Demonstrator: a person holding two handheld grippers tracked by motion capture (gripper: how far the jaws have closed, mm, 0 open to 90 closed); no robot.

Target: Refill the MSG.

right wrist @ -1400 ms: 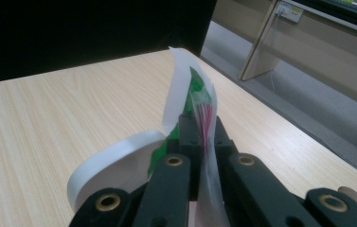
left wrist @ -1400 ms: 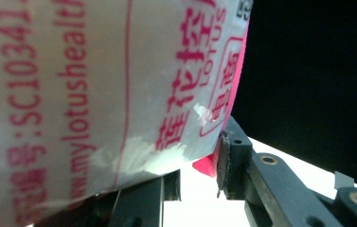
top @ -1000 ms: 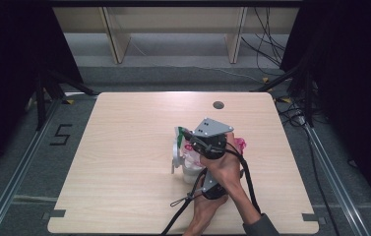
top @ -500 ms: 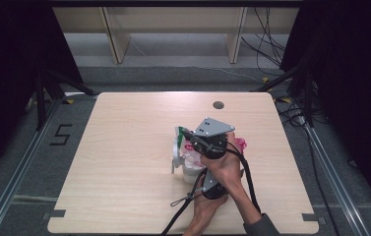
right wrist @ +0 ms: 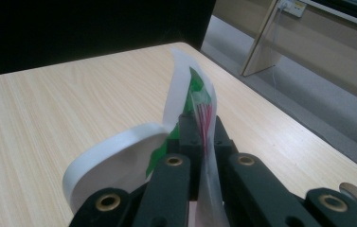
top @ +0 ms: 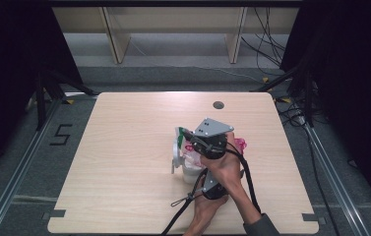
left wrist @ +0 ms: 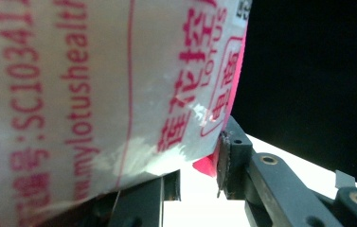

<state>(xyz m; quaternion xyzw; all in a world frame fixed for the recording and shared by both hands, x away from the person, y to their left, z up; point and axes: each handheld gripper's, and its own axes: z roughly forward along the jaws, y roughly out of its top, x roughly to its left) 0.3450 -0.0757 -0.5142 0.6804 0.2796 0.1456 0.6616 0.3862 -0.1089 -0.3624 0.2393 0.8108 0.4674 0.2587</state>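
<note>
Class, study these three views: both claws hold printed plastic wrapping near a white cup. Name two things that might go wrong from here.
1. The right claw pinches only a thin edge of the green-and-red printed film; it may tear or slip.
2. The white plastic cup stands close under both hands; a tug might topple it.

A light wooden worktop (top: 124, 162) with a round grommet hole (top: 218, 104); beyond it, shelving legs (top: 115, 39) and floor cables (top: 271, 34).
</note>
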